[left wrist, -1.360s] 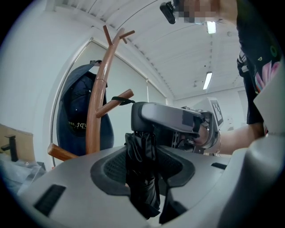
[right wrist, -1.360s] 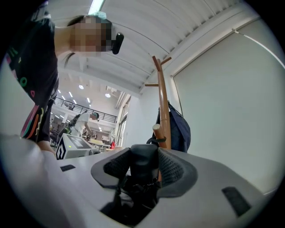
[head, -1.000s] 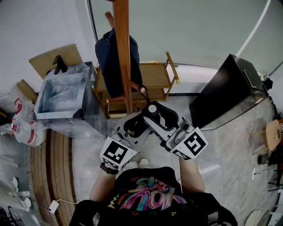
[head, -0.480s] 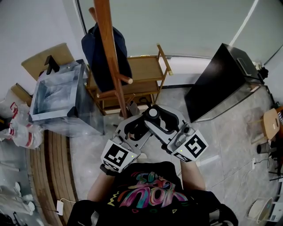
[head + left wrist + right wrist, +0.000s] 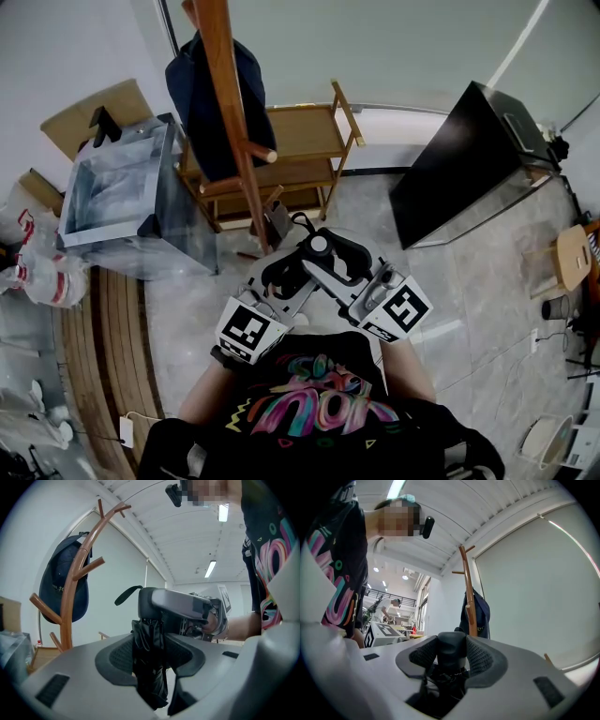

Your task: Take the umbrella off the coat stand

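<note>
1. Umbrella point(image 5: 149, 634): folded, seemingly clear of the stand point(image 5: 232, 122), which is near at 11 o'clock.
2. Risk: the loose strap point(image 5: 126, 592) could hook a peg point(image 5: 261, 153) if swung that way. Slack fabric may also slip.
3. Left gripper point(image 5: 151, 654): jaws part-closed, clamping the canopy.
4. Right gripper point(image 5: 451, 654): jaws wider, gripping the handle point(image 5: 451, 644).

- Umbrella point(image 5: 149, 660): black, compact, folded, upright. Its handle point(image 5: 451, 648) is on top with a strap loop, pinched between the right gripper's point(image 5: 451, 660) pads. The furled canopy is pinched by the left gripper point(image 5: 149, 644). It hangs clear of the stand.
- Coat stand point(image 5: 228, 103): brown wooden post with angled branch pegs, upright, just beyond the umbrella.
</note>
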Demonstrator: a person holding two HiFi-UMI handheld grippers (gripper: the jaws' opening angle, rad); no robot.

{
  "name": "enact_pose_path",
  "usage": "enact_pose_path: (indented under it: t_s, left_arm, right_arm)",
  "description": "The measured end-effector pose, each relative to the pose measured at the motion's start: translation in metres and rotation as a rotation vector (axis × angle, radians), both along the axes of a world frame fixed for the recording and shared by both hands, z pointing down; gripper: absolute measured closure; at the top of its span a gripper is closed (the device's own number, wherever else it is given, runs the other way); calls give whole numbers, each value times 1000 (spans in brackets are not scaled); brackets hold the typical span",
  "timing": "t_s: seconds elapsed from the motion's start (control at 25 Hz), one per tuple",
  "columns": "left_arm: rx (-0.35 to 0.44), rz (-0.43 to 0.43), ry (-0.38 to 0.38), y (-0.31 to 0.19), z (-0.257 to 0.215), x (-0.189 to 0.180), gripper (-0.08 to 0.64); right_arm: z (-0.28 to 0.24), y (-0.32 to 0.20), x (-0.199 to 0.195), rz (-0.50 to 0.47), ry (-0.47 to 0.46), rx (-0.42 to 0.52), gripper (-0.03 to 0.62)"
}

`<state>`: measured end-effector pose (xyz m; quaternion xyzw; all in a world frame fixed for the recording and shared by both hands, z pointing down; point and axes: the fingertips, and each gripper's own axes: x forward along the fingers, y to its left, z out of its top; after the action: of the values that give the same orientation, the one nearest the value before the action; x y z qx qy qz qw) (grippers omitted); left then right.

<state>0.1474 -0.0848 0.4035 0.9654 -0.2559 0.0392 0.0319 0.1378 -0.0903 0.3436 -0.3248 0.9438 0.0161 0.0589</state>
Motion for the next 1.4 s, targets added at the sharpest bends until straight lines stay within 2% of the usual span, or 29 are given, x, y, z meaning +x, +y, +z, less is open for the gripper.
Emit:
enact_pose_path:
  t_s: [0.6,1.4]
  left_arm:
    - [-87,-9,-37,0,46,-18,374]
    - [-56,-47,-27,-14,32,-38,374]
  right_arm:
    - [42,-5,-16,-22,26,-87,383]
    - [31,-17,-37,-54,8,-61,383]
